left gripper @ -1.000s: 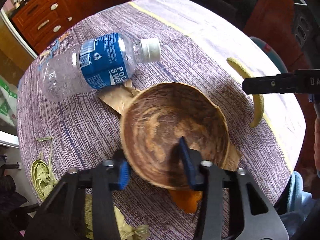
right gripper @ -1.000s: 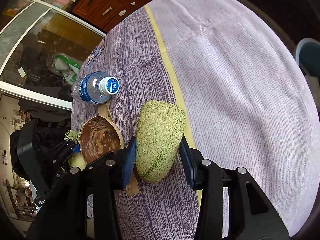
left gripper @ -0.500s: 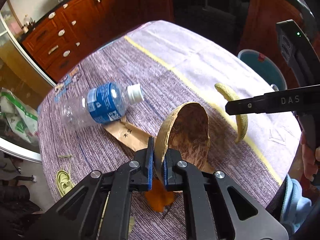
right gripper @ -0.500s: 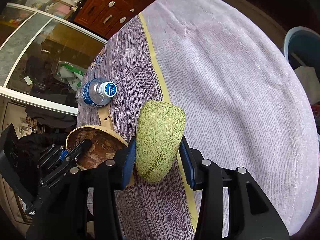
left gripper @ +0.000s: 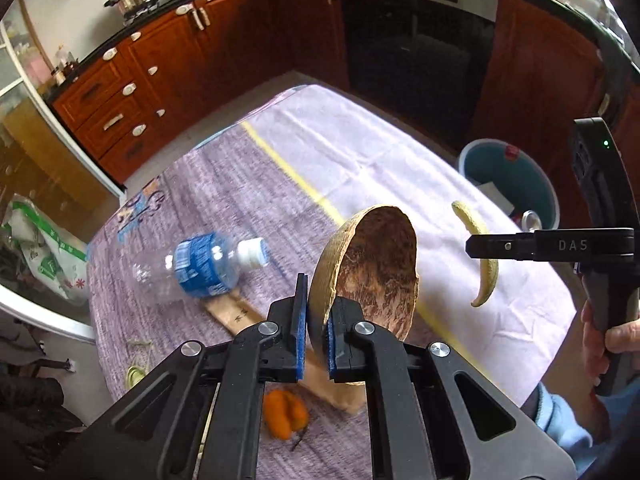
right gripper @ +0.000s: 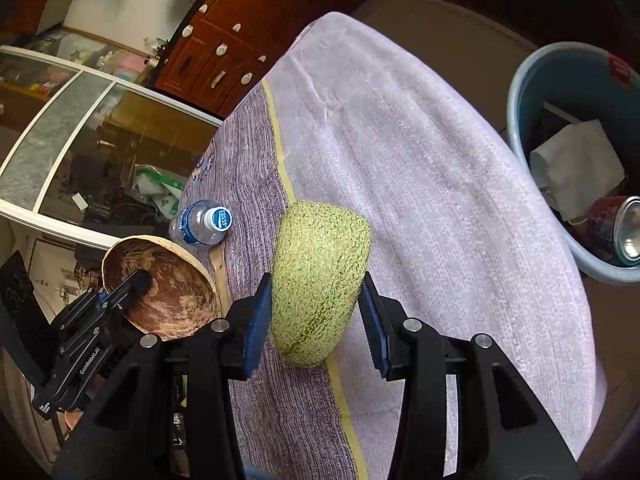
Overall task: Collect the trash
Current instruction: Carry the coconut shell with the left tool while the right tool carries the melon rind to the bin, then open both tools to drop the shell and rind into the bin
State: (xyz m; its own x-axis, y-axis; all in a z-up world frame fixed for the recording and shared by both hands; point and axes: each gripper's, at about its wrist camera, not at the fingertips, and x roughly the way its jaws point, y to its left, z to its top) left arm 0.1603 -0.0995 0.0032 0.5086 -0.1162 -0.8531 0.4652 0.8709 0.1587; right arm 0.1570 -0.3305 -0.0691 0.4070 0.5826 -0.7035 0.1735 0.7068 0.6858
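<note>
left gripper (left gripper: pixel 316 336) clamped coconut shell (left gripper: pixel 372 272), lifted off table

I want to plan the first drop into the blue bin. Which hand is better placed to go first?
Probably the right. The right gripper holds the melon rind close to the blue bin, beside the table's edge. The left gripper, shut on the coconut shell, sits farther from it.

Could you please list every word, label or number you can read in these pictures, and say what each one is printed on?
"DAS": on the black arm of the right gripper, seen from the left wrist view.
"GenRobotAI": on the body of the left gripper, seen from the right wrist view.
Water bottle: blue label and cap print too blurred to read.
Can in the bin: print too small.
Paper strip: dark marks, unreadable.
</note>
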